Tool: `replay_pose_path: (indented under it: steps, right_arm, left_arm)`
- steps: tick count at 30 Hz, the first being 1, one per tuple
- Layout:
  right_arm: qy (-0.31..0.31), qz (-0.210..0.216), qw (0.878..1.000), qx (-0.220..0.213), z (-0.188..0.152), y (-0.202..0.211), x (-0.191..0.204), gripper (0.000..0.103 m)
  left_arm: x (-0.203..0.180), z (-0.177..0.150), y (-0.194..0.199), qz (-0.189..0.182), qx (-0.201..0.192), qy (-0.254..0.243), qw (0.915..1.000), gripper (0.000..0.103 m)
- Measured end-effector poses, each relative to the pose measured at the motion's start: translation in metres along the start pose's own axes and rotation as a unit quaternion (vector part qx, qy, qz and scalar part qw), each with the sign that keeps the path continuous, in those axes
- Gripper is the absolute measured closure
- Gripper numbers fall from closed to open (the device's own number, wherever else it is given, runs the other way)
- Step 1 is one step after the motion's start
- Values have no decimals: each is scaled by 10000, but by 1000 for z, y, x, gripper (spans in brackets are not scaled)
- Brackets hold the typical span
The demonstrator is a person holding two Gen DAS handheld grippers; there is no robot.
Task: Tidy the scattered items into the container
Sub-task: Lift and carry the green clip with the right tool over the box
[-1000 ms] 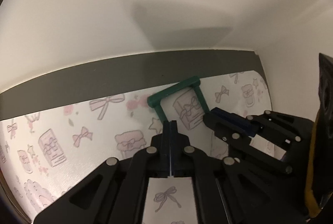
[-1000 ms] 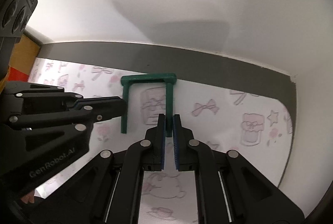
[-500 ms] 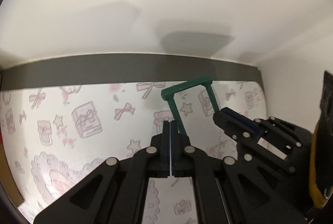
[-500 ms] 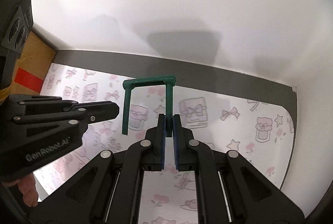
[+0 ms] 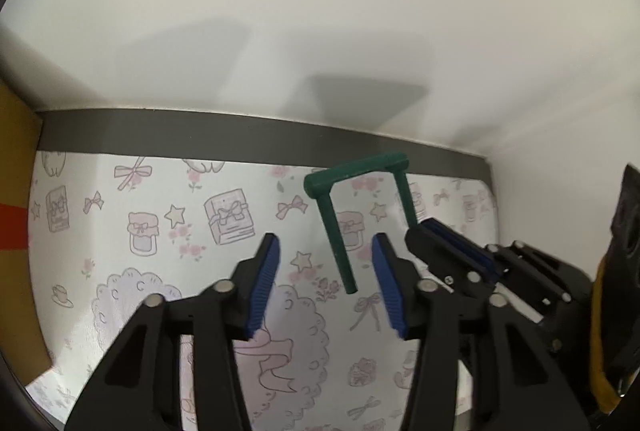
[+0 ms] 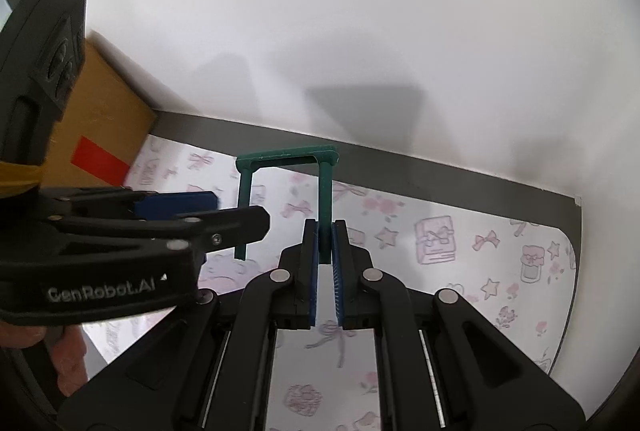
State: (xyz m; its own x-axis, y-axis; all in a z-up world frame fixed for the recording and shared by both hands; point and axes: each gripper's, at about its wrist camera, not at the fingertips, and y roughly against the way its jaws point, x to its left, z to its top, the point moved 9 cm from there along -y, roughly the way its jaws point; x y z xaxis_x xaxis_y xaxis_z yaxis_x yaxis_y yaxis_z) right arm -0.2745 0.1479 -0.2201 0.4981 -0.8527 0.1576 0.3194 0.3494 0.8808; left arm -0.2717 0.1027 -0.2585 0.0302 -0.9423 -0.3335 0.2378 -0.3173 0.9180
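So the right tool (image 6: 325,255) had its blue pads clamped tight on one leg of the green U-shaped bracket (image 6: 325,191), holding it up in the air with the crossbar end pointing away from the camera and the other leg hanging free off to the left. From the left wrist view you could see the same green U-shaped bracket (image 5: 336,231) sitting between the two tools, its free leg poking down into the gap of the left tool (image 5: 324,287), which was spread wide with nothing touching either of its pads. In the right wrist view the left tool (image 6: 224,215) came in from the left side, its tips just beside the bracket's free leg; I couldn't tell from that angle whether they touched it. Underneath everything was the worktop, covered with a white patterned mat (image 5: 160,231) full of pink bows, jars, stars and little books, with a dark grey strip (image 5: 200,131) running along its far edge against the white wall (image 5: 320,11). Over on the left edge there was a brown cardboard box (image 6: 108,111) with a red patch on it, up against the wall. A bit of the person's hand (image 6: 68,351) showed at the lower left of the right wrist view, under the left tool's body.
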Motion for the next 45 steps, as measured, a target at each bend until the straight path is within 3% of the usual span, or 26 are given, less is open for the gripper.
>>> replay_pose_path:
  steps: [2, 3, 9, 27, 40, 42, 45]
  right_arm:
    - [8, 31, 10000, -66, 2, 4, 8, 97]
    - [24, 72, 9999, -87, 3, 6, 13, 97]
    - [85, 114, 9996, -243, 9, 17, 37, 97]
    - [821, 273, 9941, -655, 42, 58, 145, 97]
    - [1437, 461, 9842, -922, 65, 83, 229, 97]
    - [1557, 507, 9819, -951, 68, 86, 244, 97]
    - [1718, 562, 9786, -981, 71, 89, 266, 97]
  left_arm:
    - [1, 0, 8, -27, -75, 24, 10000, 88]
    - [6, -1, 18, -59, -122, 28, 9999, 92]
    - [12, -2, 42, -20, -364, 42, 9993, 92]
    - [77, -5, 169, 243, -1130, 296, 9929, 92]
    - [126, -10, 251, 427, -1713, 695, 9818, 92]
    - [140, -12, 263, 595, -1888, 1204, 9728, 92]
    - [156, -17, 278, 664, -1977, 1312, 9692, 92]
